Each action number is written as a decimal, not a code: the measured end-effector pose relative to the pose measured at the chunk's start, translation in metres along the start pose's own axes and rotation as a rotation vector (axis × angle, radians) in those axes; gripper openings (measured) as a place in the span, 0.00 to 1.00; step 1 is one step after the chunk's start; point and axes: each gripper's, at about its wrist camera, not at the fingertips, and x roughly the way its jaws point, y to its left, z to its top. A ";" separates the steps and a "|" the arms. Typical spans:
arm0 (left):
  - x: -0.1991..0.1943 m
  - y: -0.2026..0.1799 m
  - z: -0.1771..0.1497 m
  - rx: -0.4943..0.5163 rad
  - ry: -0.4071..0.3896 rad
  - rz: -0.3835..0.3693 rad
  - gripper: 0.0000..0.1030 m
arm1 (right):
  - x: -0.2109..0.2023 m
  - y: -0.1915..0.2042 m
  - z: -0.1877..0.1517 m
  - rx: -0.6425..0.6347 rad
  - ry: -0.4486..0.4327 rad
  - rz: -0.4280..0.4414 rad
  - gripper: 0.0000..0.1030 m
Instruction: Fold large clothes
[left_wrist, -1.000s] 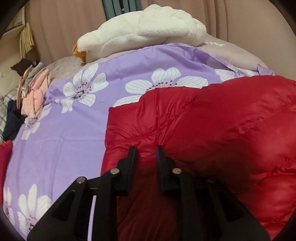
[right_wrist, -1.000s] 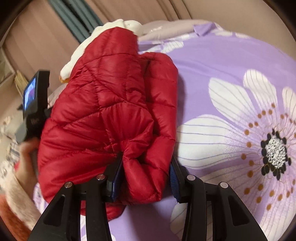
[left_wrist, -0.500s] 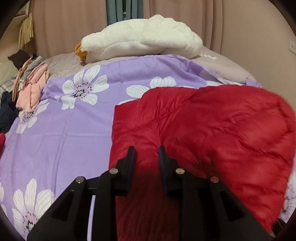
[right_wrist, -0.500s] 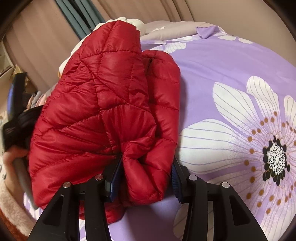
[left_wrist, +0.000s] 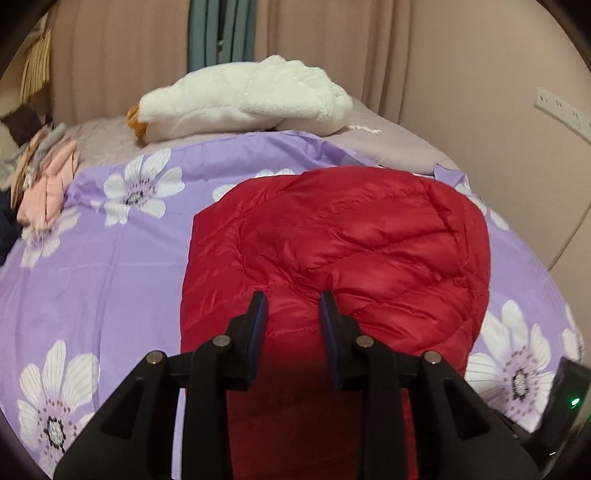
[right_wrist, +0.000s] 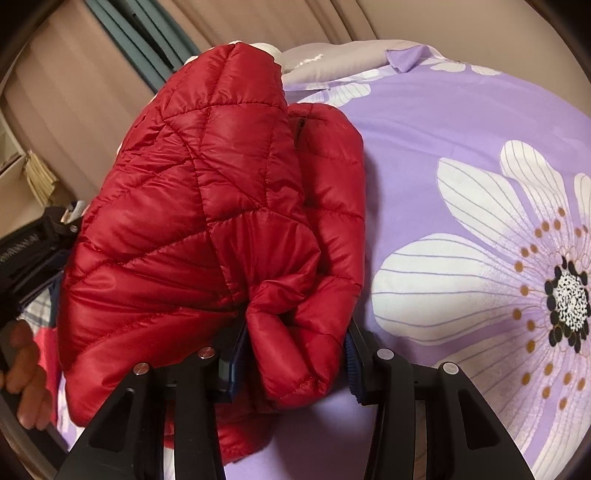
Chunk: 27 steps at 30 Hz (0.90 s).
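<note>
Left wrist view: red quilted jacket (left_wrist: 340, 251) lies on the bed's purple floral sheet (left_wrist: 110, 280), folded into a compact oblong, long axis running from the camera toward the head of the bed, far end rounded, near end passing under the left gripper (left_wrist: 293, 314). Its fingers have just been opening; they stand apart with jacket fabric visible between them, pads apparently not pressing on it, so I read it as released. White plush toy (left_wrist: 243, 99) and a pile of pink clothes (left_wrist: 48, 181) sit well clear at the far end and left edge. Right wrist view: right gripper (right_wrist: 295, 343) has its fingers clamped on a bunched puffy fold at the near corner of the jacket (right_wrist: 207, 206), and that side rides up off the sheet (right_wrist: 461, 133) toward the curtain. A bare hand (right_wrist: 26, 384) shows at the left edge beside the other tool. Progress, my read: main folds done, bundle formed; left to do is laying down the raised right side, letting go, flattening. Puffy fill will likely spring back.
</note>
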 end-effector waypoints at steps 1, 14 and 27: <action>0.004 -0.003 -0.002 0.034 -0.015 0.027 0.30 | 0.000 -0.001 0.001 0.003 0.004 0.006 0.45; 0.062 0.015 -0.031 0.074 -0.049 0.248 0.29 | -0.003 -0.012 0.003 -0.009 0.029 0.031 0.44; 0.060 0.026 -0.032 0.021 -0.089 0.217 0.31 | 0.000 -0.005 0.005 -0.031 0.023 0.007 0.45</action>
